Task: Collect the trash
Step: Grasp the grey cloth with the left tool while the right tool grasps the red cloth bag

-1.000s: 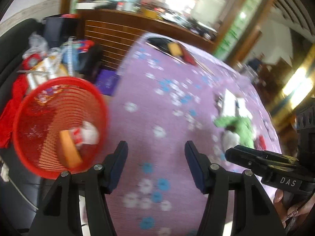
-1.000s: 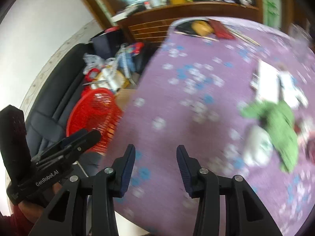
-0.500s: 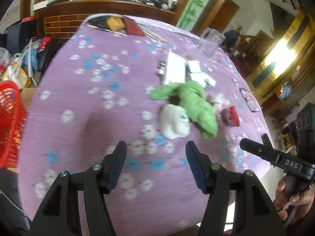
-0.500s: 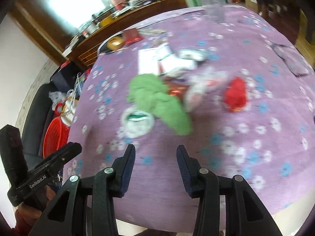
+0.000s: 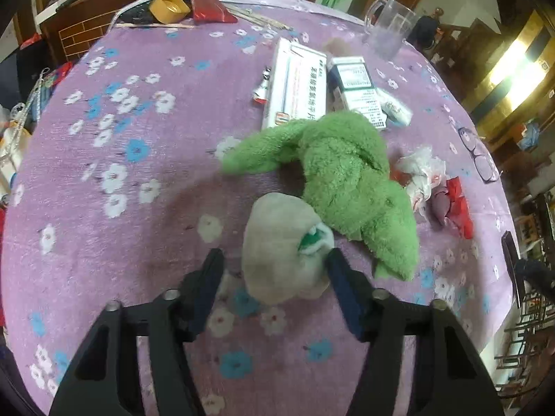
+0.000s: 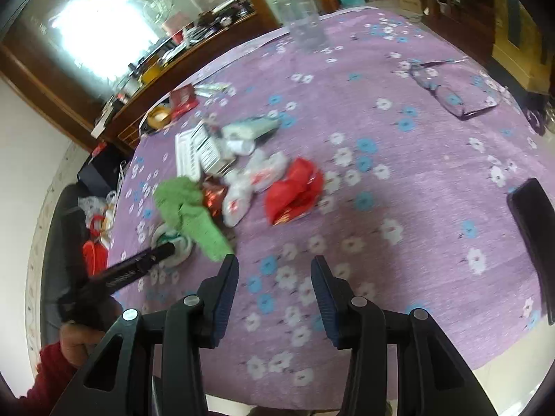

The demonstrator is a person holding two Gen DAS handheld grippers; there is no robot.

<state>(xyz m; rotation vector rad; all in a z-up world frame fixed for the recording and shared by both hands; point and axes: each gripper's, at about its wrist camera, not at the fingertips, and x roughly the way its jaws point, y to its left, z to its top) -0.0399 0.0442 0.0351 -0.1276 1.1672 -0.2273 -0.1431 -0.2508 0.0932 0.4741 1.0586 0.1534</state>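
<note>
A crumpled white wad with a green print (image 5: 281,239) lies on the purple flowered cloth, next to a green fluffy cloth (image 5: 340,173). My left gripper (image 5: 274,270) straddles the wad and its jaws are closing. The right finger touches the wad, while a gap remains at the left finger. White plastic wrappers (image 5: 423,173) and a red wrapper (image 5: 458,204) lie just right of the green cloth. My right gripper (image 6: 274,277) hangs open over bare cloth, short of the red wrapper (image 6: 295,190), with nothing between its fingers. A red basket (image 6: 93,256) shows beyond the table's left edge.
Behind the pile lie white medicine boxes (image 5: 298,79), a clear jug (image 5: 388,31), a tape roll (image 5: 170,7) and a red packet (image 5: 208,10). Glasses (image 6: 451,93) and a dark phone (image 6: 534,235) lie on the right side of the table (image 6: 399,159). A dark sofa with clutter stands to the left.
Both grippers swung from the red basket side across the table to the trash pile. The left gripper came down around the white wad and its jaws narrowed.
</note>
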